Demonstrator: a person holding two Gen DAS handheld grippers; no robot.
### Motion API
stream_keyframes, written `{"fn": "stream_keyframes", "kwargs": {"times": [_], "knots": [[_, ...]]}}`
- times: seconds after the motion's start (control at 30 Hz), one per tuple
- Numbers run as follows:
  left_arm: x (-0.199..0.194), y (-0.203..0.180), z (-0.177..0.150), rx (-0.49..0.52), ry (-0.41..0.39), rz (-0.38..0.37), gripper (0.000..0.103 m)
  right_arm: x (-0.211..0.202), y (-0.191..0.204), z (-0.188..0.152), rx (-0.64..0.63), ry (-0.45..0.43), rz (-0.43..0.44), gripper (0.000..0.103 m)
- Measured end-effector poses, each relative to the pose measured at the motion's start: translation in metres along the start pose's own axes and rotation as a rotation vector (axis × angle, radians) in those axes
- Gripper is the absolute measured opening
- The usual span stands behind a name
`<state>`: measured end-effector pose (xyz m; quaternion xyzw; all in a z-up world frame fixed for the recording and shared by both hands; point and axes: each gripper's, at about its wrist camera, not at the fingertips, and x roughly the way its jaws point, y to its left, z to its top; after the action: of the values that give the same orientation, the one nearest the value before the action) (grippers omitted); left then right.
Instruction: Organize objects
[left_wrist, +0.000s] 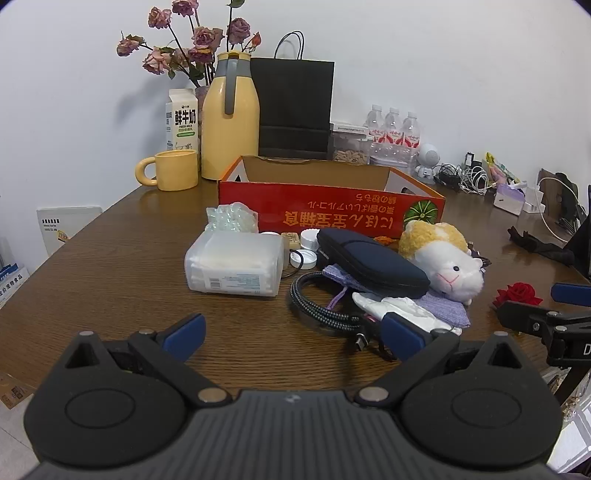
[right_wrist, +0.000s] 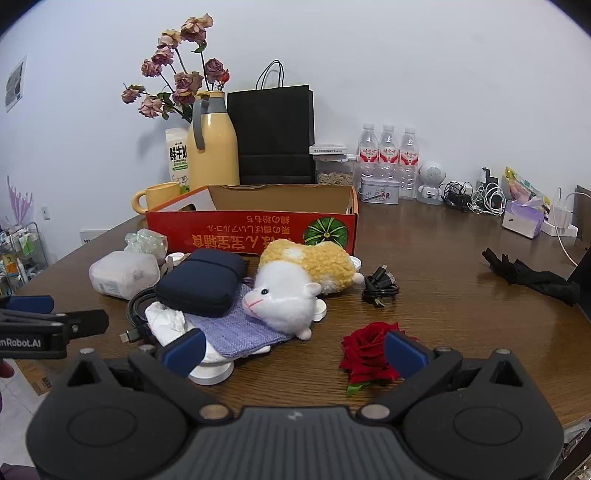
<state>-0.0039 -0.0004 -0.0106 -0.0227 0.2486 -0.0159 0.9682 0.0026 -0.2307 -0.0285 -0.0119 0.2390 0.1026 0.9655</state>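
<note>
**Soft clutter, 1 open box: how the pieces should handle**

Both tools hang released over the wooden counter (right_wrist: 443, 258), nothing between their blue pads: the left tool (left_wrist: 291, 338) faces the pile, the right tool (right_wrist: 293, 350) sits just above the red rose (right_wrist: 369, 354).

The loose things lie in front of the red cardboard box (right_wrist: 251, 229), which stands open and looks empty.

- Plush hamster (right_wrist: 295, 291): light, squashy; pinch the body mid-back.
- Navy zip case (right_wrist: 203, 284): semi-stiff fabric shell, best taken across its narrow width.
- Frosted plastic tub (left_wrist: 236, 264): smooth, likely slippery and wide for the jaws.
- Braided cable (left_wrist: 317, 306): floppy; grip the coil.
- Rose: probably fragile; take the stem.
</note>
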Motion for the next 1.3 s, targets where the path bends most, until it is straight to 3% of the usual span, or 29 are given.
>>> {"fn": "stream_keyframes", "kwargs": {"times": [1.3], "knots": [[-0.0002, 0.0004, -0.0029, 0.004, 0.001, -0.003, 0.103, -0.0003, -0.0007, -0.0020, 0.008, -0.005, 0.000, 0.103]]}}
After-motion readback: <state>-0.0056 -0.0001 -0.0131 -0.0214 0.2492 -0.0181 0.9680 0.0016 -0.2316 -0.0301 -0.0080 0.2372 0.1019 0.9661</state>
